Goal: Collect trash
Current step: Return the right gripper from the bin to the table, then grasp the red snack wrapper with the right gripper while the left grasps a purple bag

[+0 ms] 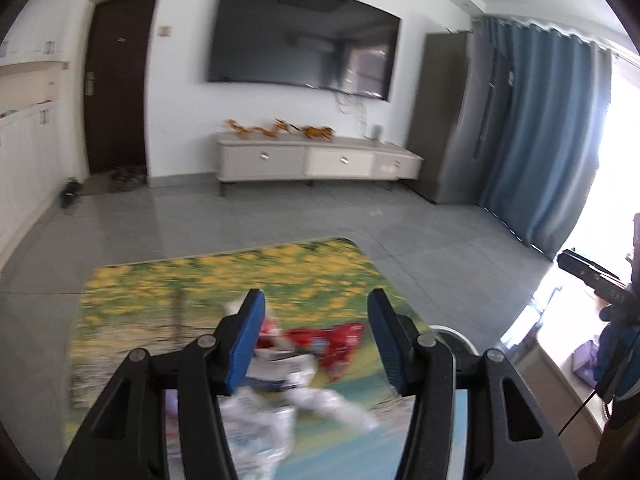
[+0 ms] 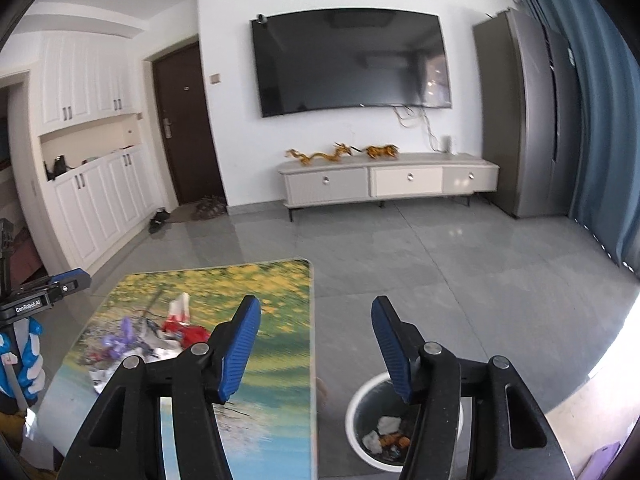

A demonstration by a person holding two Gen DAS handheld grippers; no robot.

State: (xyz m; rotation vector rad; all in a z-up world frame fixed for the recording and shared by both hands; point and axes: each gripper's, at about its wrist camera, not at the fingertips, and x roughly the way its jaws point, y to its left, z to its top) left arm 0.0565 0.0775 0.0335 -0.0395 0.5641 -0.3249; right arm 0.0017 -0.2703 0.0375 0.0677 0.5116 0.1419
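Both grippers, left gripper [image 1: 316, 344] and right gripper [image 2: 316, 346], fingers spread, holding nothing. Wrappers [image 1: 332, 344] and crumpled paper [image 1: 328, 400] heaped on worktop [image 2: 276, 360]. Bin [image 2: 356, 404] beside worktop, partly filled. Advice: pinch one wrapper firmly, carry over bin rim before letting go.

Open, empty right tool [image 2: 316, 344] above trash bin [image 2: 362, 396].

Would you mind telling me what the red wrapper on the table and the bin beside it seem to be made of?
Red wrapper: probably thin glossy plastic film, since it lies crumpled with printed markings, though blur leaves it open. Bin: seemingly smooth plastic, or maybe coated metal, with an even white rim, a dark inner wall and no visible seams.
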